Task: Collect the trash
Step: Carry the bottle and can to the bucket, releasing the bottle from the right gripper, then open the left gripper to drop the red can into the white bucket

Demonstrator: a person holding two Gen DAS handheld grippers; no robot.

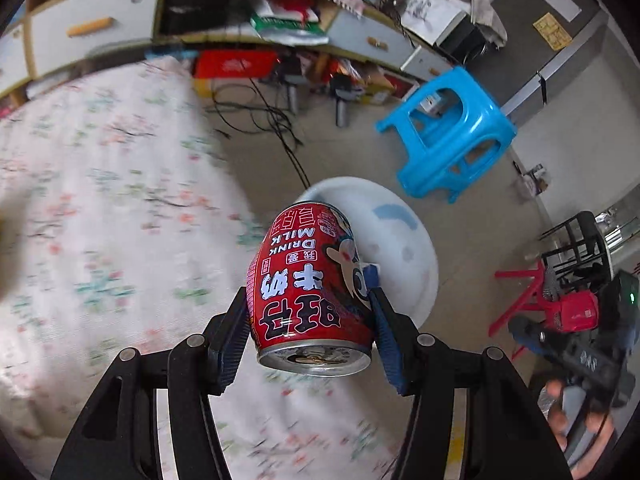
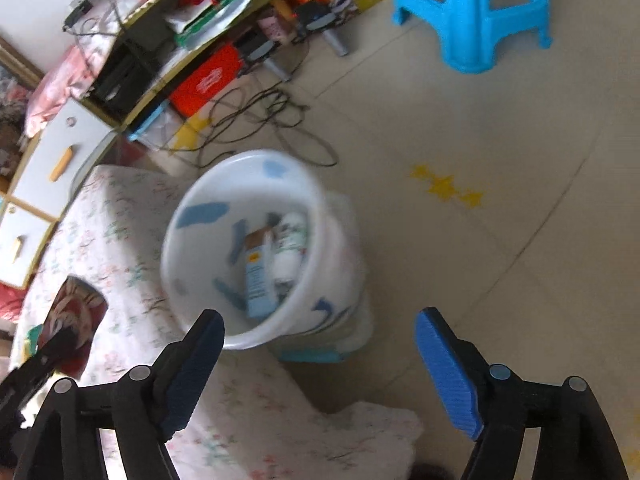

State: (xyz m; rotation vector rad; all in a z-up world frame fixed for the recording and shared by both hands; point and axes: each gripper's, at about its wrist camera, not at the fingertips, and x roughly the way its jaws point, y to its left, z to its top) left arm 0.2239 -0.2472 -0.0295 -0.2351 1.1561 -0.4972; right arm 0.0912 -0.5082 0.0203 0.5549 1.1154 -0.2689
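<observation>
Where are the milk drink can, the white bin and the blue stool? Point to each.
milk drink can (image 1: pixel 312 280), left wrist view, red side wall.
white bin (image 2: pixel 248 168), right wrist view, far rim.
blue stool (image 1: pixel 476 100), left wrist view, seat top.

A red can (image 1: pixel 310 292) with white lettering, a white blue-patched bin (image 2: pixel 256 248), a bright blue stool (image 1: pixel 448 136).

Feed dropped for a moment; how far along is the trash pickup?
Done: a blue carton and a white bottle lie in the white bin. In hand: the left gripper grips a red milk can. Left: drop it in; the right gripper is open, holding nothing.
</observation>
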